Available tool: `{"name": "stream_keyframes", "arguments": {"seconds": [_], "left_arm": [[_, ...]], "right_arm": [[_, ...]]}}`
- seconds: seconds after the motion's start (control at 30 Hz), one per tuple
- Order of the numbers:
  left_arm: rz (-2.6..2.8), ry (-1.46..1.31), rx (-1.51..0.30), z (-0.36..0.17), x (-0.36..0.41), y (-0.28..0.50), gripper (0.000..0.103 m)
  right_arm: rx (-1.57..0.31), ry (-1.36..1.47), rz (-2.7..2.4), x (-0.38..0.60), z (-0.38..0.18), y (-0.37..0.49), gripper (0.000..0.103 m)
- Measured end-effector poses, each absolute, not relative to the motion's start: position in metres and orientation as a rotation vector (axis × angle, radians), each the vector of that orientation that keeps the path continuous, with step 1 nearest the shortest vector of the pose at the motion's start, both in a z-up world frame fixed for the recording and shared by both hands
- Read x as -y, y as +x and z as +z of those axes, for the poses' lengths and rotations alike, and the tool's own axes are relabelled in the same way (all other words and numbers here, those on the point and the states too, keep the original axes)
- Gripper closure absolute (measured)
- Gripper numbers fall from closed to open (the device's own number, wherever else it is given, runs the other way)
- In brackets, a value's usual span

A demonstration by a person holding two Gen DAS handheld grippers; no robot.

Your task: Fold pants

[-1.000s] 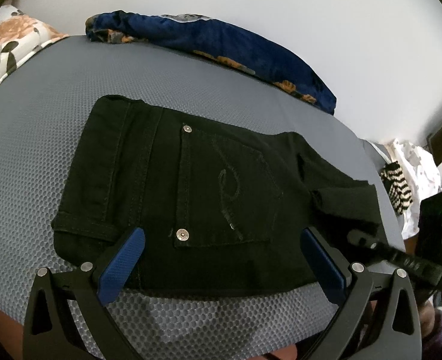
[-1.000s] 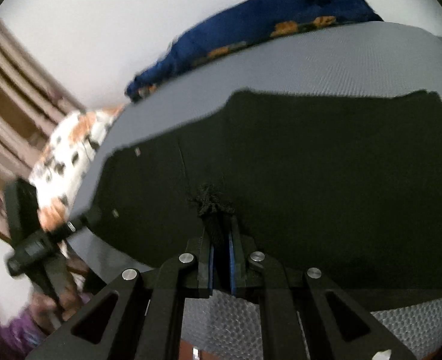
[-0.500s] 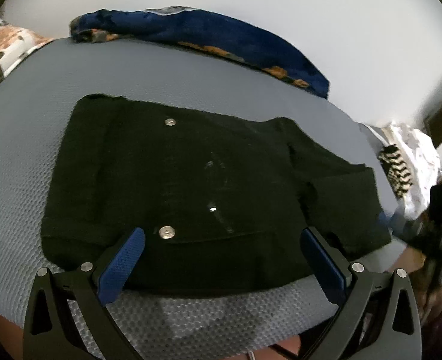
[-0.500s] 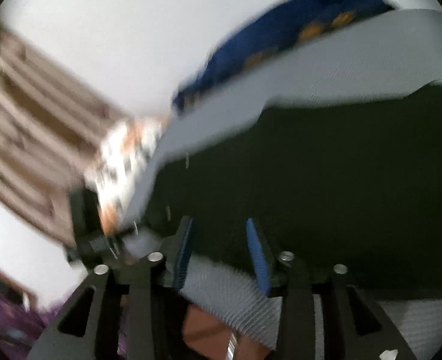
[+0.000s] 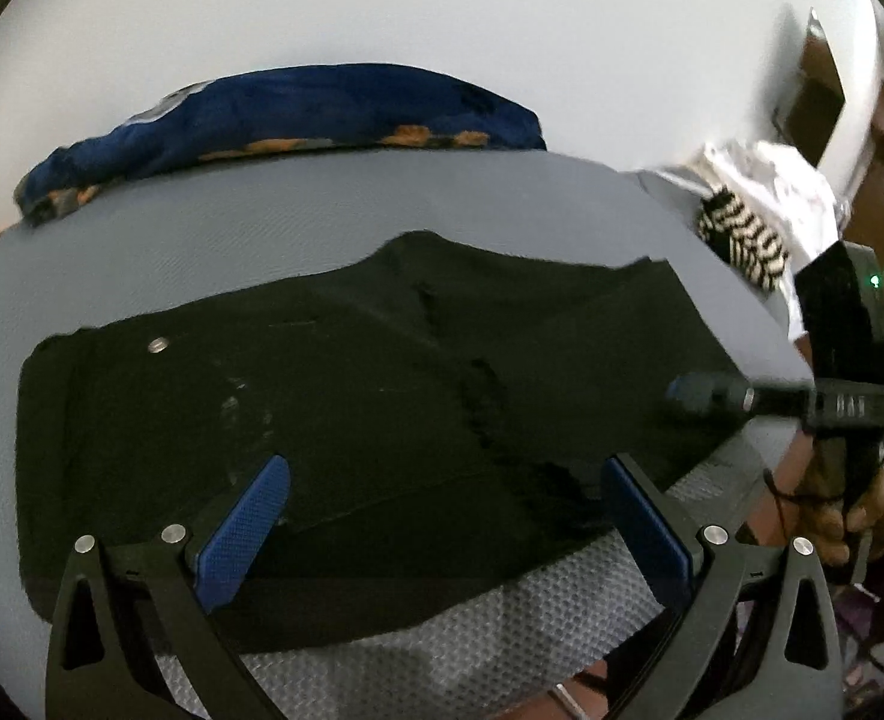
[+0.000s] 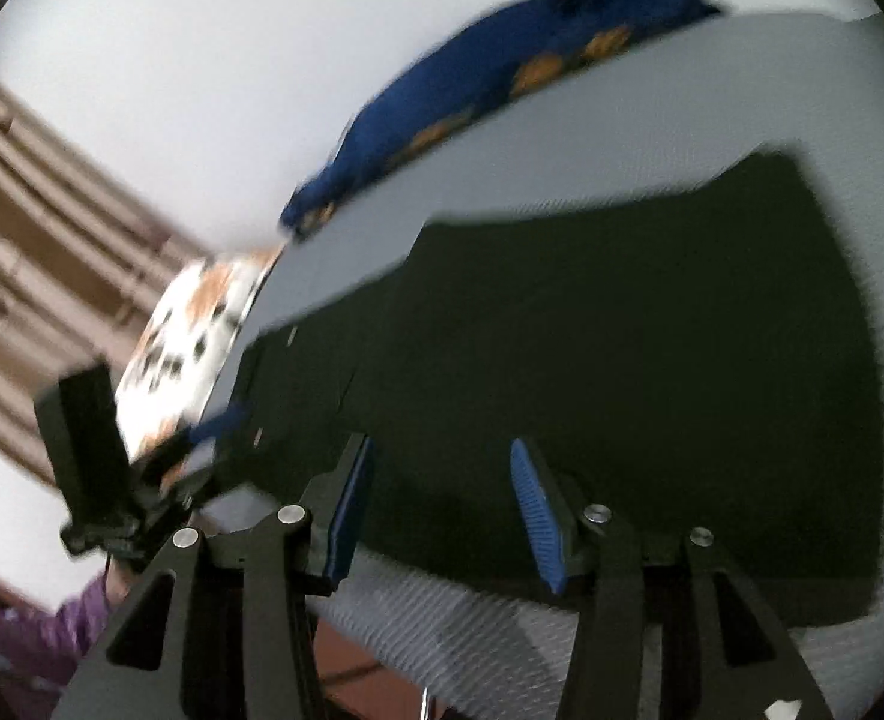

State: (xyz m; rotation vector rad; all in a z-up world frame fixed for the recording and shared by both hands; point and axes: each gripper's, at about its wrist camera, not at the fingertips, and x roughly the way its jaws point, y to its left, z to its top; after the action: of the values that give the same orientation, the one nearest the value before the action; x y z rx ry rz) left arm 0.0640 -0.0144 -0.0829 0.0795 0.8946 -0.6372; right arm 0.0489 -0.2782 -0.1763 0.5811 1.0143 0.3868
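Black denim pants (image 5: pixel 345 420), folded into a broad dark slab, lie flat on the grey honeycomb-textured mattress (image 5: pixel 321 222), filling the middle of the left wrist view. One silver rivet (image 5: pixel 156 345) shows on them toward 10 o'clock.

Left gripper (image 5: pixel 442 516): blue-padded jaws spread wide, nothing between them, low over the near edge of the pants at 6 o'clock.

Right gripper (image 6: pixel 442 510): jaws parted, holding nothing, above the near hem of the pants (image 6: pixel 622 372); this view is motion-blurred. In the left wrist view it (image 5: pixel 700 390) comes in from 3 o'clock, blue tip over the right part of the pants; whether it touches the cloth cannot be told.

Crumpled dark-blue cloth with orange print (image 5: pixel 297 114) sits along the far mattress edge at 12 o'clock, against the white wall. Black-and-white striped fabric (image 5: pixel 742 240) lies off the mattress at 2 o'clock. White pillow with orange-and-black floral print (image 6: pixel 195 336) at 9 o'clock in the right wrist view.
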Motion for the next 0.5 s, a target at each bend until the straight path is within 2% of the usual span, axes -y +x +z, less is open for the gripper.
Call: {"name": "stream_keyframes", "arguments": {"seconds": [0.07, 0.27, 0.5], "left_arm": [[-0.626, 0.084, -0.889, -0.083, 0.016, 0.066, 0.001], [-0.782, -0.05, -0.927, -0.077, 0.007, 0.072, 0.001], [-0.944, 0.011, -0.955, -0.079, 0.048, 0.069, 0.001]], "right_arm": [[-1.055, 0.532, 0.409, 0.266, -0.182, 0.049, 0.057], [-0.962, 0.5, 0.404, 0.275, -0.156, 0.041, 0.057], [-0.919, 0.676, 0.31, 0.319, -0.163, 0.037, 0.056]]}}
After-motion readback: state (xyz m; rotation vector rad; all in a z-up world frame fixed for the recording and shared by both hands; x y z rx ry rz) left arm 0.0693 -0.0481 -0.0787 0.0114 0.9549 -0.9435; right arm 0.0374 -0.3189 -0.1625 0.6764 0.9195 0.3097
